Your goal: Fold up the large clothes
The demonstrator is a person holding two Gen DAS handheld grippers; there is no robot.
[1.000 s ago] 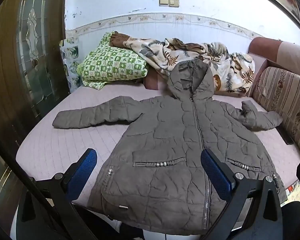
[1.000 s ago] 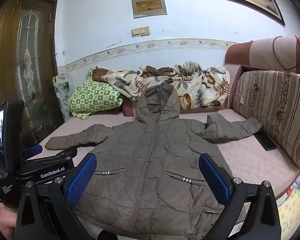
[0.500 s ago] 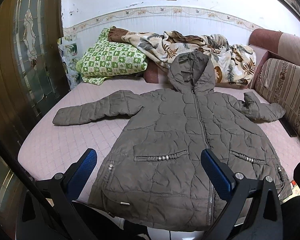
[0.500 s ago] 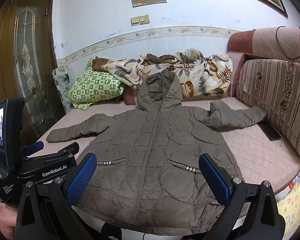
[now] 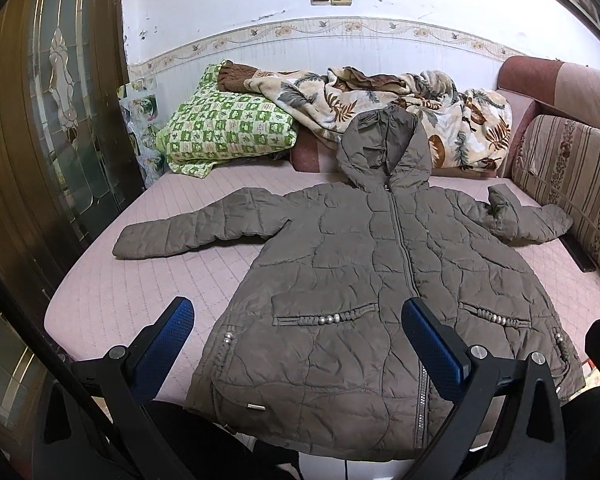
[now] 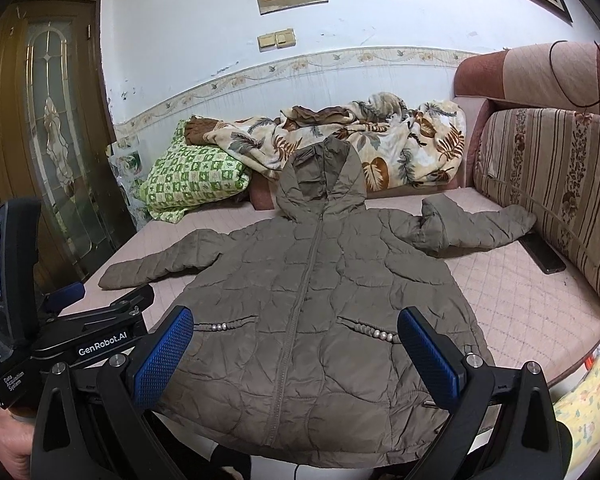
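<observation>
A large olive-brown quilted hooded coat (image 5: pixel 380 280) lies front-up and zipped on the pink bed (image 5: pixel 132 288), hem toward me and hanging over the front edge. Its left sleeve (image 5: pixel 196 232) stretches out flat; its right sleeve (image 5: pixel 528 224) is bent back near the sofa. It also shows in the right wrist view (image 6: pixel 312 300). My left gripper (image 5: pixel 298 320) is open and empty, above the coat's lower left. My right gripper (image 6: pixel 296 330) is open and empty, above the hem's middle. The left gripper's body (image 6: pixel 80 344) shows at the right view's left.
A green checked pillow (image 5: pixel 224 132) and a leaf-print blanket (image 5: pixel 400 108) lie at the bed's back. A striped sofa back (image 6: pixel 552 184) borders the right side, with a dark phone (image 6: pixel 542 254) beside it. A wooden glass door (image 5: pixel 48 120) stands left.
Both grippers have tilted and moved slightly nearer the coat, so the bed appears lower and closer. The coat has not moved. Both grippers stay open.
</observation>
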